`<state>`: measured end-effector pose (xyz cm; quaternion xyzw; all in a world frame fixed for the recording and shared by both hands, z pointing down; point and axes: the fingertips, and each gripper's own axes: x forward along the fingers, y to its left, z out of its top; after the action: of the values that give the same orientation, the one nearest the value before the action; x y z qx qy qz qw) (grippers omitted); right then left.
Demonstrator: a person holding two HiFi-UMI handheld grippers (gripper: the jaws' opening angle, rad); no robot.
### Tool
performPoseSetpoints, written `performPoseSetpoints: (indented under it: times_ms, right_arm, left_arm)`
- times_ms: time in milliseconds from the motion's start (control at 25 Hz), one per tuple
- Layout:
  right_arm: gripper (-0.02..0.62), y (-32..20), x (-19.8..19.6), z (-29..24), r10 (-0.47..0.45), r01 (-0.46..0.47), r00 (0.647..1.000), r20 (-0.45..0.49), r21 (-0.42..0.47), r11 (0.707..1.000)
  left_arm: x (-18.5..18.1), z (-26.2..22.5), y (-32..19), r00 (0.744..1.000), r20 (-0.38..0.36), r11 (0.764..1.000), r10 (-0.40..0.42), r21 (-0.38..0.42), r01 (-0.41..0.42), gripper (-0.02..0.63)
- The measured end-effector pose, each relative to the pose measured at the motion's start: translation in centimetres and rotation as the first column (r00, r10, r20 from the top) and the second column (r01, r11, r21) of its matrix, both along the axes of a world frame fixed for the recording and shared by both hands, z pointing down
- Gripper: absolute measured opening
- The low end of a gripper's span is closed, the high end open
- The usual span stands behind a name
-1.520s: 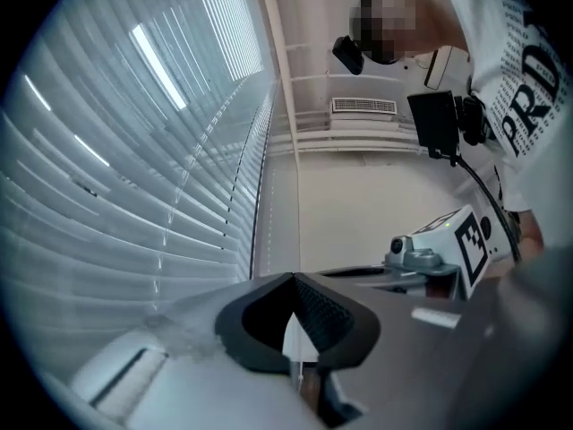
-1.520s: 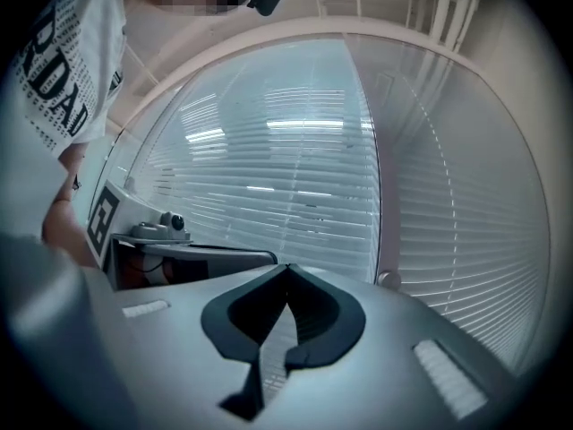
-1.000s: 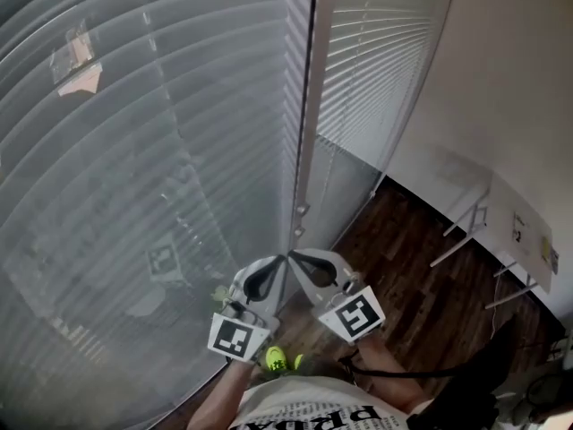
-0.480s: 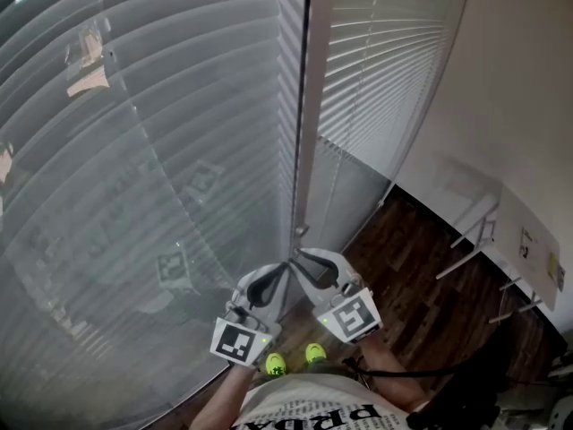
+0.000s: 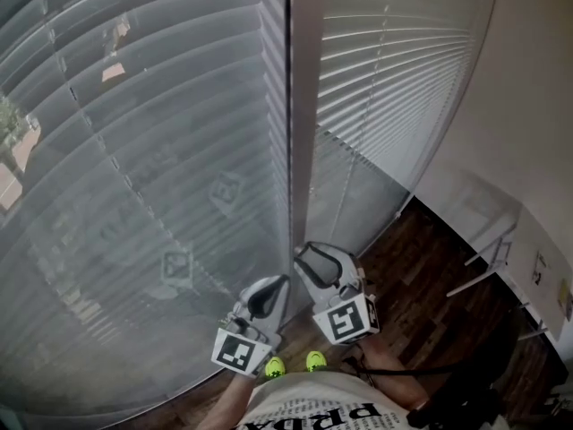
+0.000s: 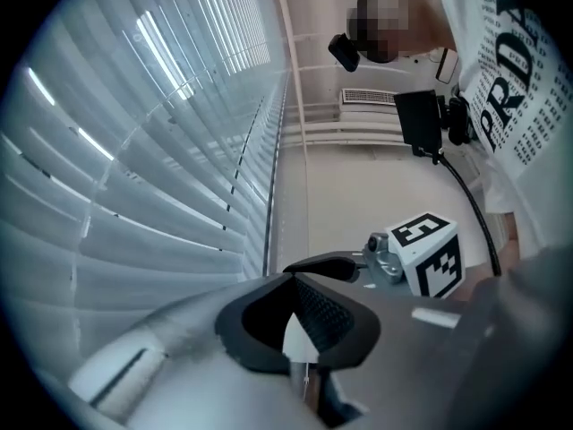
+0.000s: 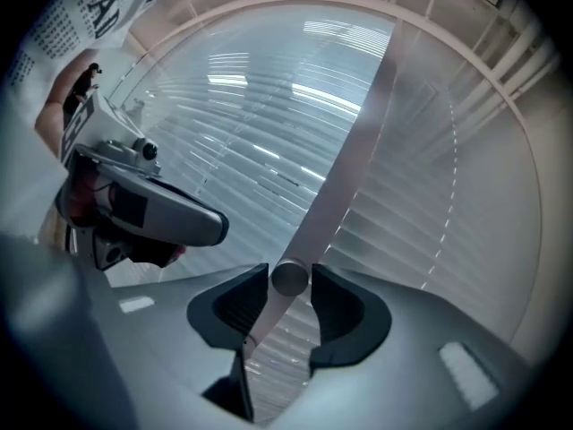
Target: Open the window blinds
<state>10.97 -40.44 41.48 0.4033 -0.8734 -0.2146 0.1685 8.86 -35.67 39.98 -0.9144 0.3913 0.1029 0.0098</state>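
Two blinds cover the window, with a pale post [image 5: 300, 106] between them; the left blind [image 5: 134, 150] fills the left half of the head view, and the right blind [image 5: 394, 70] sits at the upper right; both hang all the way down. I think the left blind's slats are turned partly open, since grey glass and bits of outside show through at the far left; the right blind looks white and shut; so the job seems only part done. The right tool [image 7: 290, 285] has just been opening its jaws; they stand wide with the thin wand [image 7: 269, 312] between them, not squeezed. The left tool [image 6: 291, 276] has its tips pressed together, and I see nothing in them. More turning of the wand, and the right blind, are likely left.
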Motion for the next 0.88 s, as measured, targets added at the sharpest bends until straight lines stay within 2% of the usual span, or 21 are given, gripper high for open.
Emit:
performPoseSetpoints:
  times_ms: [320, 480, 880]
  right_arm:
    - [0.133, -1.2, -0.3, 0.5, -0.038, 0.044, 0.997, -0.072, 0.076, 0.996]
    - [0.129, -1.1, -0.4, 0.5, -0.027, 0.039, 0.995, -0.101, 0.121, 0.992]
    - [0.127, -1.3, -0.3, 0.7, -0.010, 0.022, 0.996, -0.087, 0.138, 0.990]
  left_arm:
    - [0.3, 0.7, -0.9, 0.999, 0.016, 1.000, -0.029, -0.005, 0.029, -0.008]
    - [0.2, 0.8, -1.1, 0.999, 0.018, 1.000, -0.028, -0.003, 0.028, -0.008]
    - [0.2, 0.9, -1.0, 1.000, 0.016, 1.000, -0.006, 0.004, 0.006, -0.008]
